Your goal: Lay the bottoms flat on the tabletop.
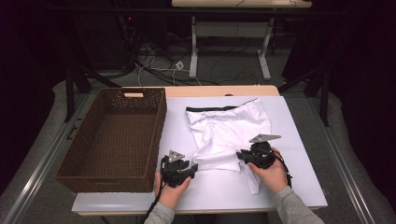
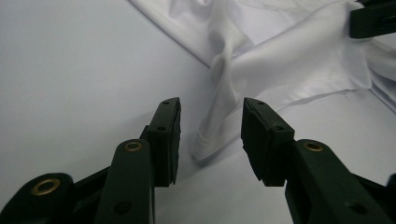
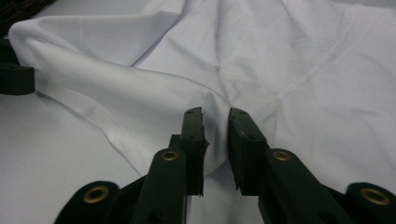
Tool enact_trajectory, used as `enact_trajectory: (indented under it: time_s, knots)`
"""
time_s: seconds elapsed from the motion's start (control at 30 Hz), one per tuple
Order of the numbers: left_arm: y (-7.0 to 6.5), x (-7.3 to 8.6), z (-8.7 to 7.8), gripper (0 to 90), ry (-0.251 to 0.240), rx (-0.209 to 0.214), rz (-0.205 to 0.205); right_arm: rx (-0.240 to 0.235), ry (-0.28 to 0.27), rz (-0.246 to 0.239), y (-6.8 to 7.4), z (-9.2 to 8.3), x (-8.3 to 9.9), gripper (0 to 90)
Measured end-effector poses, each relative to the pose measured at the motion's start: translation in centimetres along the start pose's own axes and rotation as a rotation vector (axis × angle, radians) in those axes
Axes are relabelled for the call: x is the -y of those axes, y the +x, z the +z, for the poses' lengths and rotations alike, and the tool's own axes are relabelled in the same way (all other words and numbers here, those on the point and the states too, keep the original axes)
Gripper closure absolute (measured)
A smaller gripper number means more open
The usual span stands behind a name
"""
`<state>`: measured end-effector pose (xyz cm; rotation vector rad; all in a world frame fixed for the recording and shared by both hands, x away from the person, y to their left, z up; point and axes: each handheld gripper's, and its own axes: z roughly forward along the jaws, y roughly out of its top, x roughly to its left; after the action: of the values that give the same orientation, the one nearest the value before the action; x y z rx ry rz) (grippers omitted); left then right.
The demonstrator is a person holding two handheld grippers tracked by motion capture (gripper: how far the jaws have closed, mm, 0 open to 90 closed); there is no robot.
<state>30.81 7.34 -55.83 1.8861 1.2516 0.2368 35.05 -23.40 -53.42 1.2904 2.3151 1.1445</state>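
A crumpled white garment (image 1: 229, 130) with a dark waistband lies on the white tabletop (image 1: 294, 140). My left gripper (image 1: 191, 168) is at its lower left corner. In the left gripper view, my left gripper (image 2: 211, 107) is open, a folded corner of the garment (image 2: 280, 60) lying between the jaws with neither pad pressing on it. My right gripper (image 1: 243, 155) rests on the garment's lower right part. In the right gripper view, my right gripper (image 3: 215, 116) stands slightly apart around a rounded fold of the garment (image 3: 140, 93), with a gap showing between the pads.
A large brown woven basket (image 1: 159, 126) stands at the left of the table, its inside bare. Beyond the table's far edge are cables and desk legs (image 1: 194, 51) on the floor. Bare tabletop lies in front of and to the right of the garment.
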Motion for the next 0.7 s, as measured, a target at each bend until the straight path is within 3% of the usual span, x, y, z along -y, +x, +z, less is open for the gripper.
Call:
enact_trajectory:
  time_s: [0.1,0.33,0.57,0.7]
  knots:
    - [0.3,0.3,0.1,62.2,-0.004,0.004,-0.016,0.011,-0.043,-0.012,0.7,-0.9,0.2,63.8]
    - [0.4,0.5,-0.1,67.4,0.004,0.019,-0.019,0.016,-0.094,-0.014,2.3,-2.7,1.1,57.1]
    - [0.2,0.5,-0.2,72.8,-0.003,0.022,-0.014,0.026,-0.049,0.002,3.3,-3.0,2.6,60.4]
    - [0.2,0.5,-0.2,74.7,-0.010,0.023,-0.011,0.020,-0.020,0.050,2.9,-2.2,2.9,62.6]
